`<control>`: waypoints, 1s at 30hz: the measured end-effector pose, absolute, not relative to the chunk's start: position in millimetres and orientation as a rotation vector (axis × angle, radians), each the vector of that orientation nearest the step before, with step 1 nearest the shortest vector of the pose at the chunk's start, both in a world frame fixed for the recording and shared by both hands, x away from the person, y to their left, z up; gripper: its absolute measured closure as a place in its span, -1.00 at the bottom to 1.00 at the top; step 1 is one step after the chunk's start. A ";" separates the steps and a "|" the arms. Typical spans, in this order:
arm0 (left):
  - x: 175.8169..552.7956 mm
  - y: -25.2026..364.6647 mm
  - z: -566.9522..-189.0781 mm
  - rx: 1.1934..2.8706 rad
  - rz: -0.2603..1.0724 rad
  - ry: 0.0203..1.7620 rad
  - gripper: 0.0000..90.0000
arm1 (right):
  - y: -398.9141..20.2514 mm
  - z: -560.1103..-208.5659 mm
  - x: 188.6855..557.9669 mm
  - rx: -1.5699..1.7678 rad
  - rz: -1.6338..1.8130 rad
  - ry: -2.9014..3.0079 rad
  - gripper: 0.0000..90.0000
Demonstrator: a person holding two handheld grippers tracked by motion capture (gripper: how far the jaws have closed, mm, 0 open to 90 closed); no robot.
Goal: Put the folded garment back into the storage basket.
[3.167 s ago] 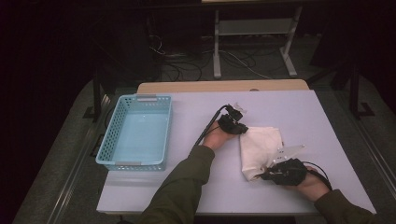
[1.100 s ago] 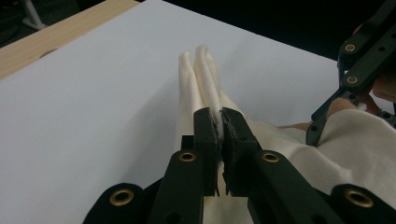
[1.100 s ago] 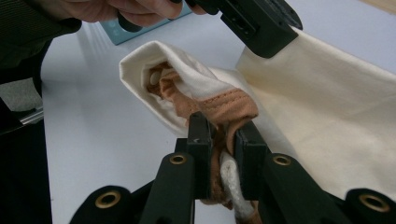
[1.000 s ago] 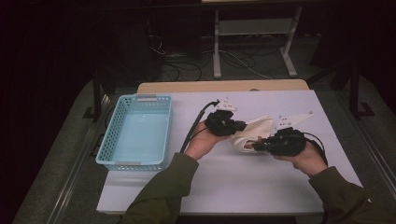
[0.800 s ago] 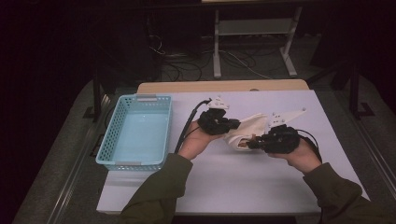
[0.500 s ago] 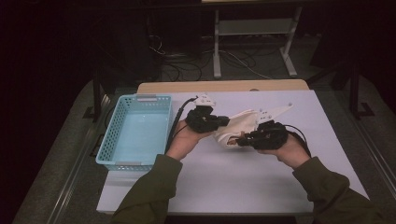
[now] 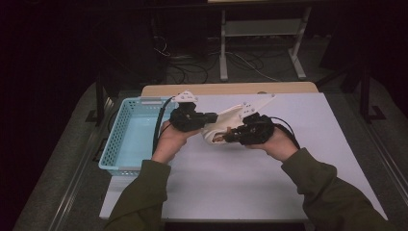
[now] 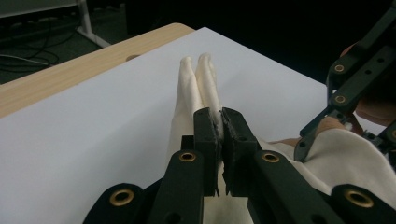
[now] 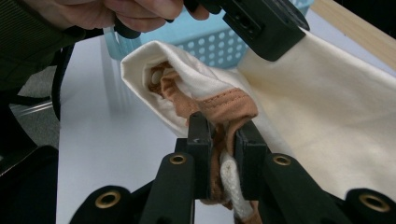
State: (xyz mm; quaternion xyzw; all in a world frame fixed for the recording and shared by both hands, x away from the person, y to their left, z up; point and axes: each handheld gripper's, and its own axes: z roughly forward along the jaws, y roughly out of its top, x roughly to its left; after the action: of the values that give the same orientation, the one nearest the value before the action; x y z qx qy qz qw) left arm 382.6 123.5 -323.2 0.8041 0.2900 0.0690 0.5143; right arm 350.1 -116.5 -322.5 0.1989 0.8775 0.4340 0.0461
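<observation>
My left gripper (image 8: 219, 133) jaws clamp the cream cloth (image 7: 222, 122); right gripper (image 9: 219, 140) jaws clamp its tan-trimmed edge (cloth lifted off the bench (image 7: 269, 192)).

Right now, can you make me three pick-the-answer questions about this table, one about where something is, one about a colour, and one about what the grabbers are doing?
1. Where does the basket stand?
A. at the table's left side
B. at its right side
C. on the floor

2. What colour is the basket?
A. red
B. light blue
C. black

3. What are the left gripper and right gripper doing?
A. both hang open
B. both are shut on the cream cloth
C. both rest in the basket

Answers:
1 A, it sits left of both hands.
2 B, its holed walls are light blue.
3 B, each gripper view shows cloth pinched between the jaws.
</observation>
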 end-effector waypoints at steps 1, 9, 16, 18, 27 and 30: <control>383.2 126.8 -321.8 1.926 0.169 0.700 0.89 | -113.2 -320.6 351.5 0.591 1.324 2.681 0.74; 386.8 157.3 -309.9 1.888 0.197 0.722 0.89 | -85.4 -305.5 360.9 0.553 1.322 2.670 0.74; 389.9 191.3 -302.7 1.837 0.206 0.756 0.89 | -53.8 -294.0 366.2 0.510 1.311 2.684 0.74; 390.8 199.3 -302.7 1.837 0.214 0.758 0.89 | -44.5 -291.8 368.5 0.485 1.305 2.691 0.74; 393.1 237.2 -302.6 1.758 0.247 0.827 0.89 | -5.0 -286.1 377.4 0.417 1.273 2.724 0.74; 393.3 246.9 -302.7 1.747 0.260 0.839 0.89 | 7.0 -284.0 380.1 0.401 1.271 2.729 0.74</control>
State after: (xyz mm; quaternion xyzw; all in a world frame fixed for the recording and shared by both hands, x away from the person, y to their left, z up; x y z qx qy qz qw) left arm 393.3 246.9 -302.7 0.7408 0.3556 0.1101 0.5591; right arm 380.1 7.0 -284.0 0.1318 0.8974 0.4179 0.0523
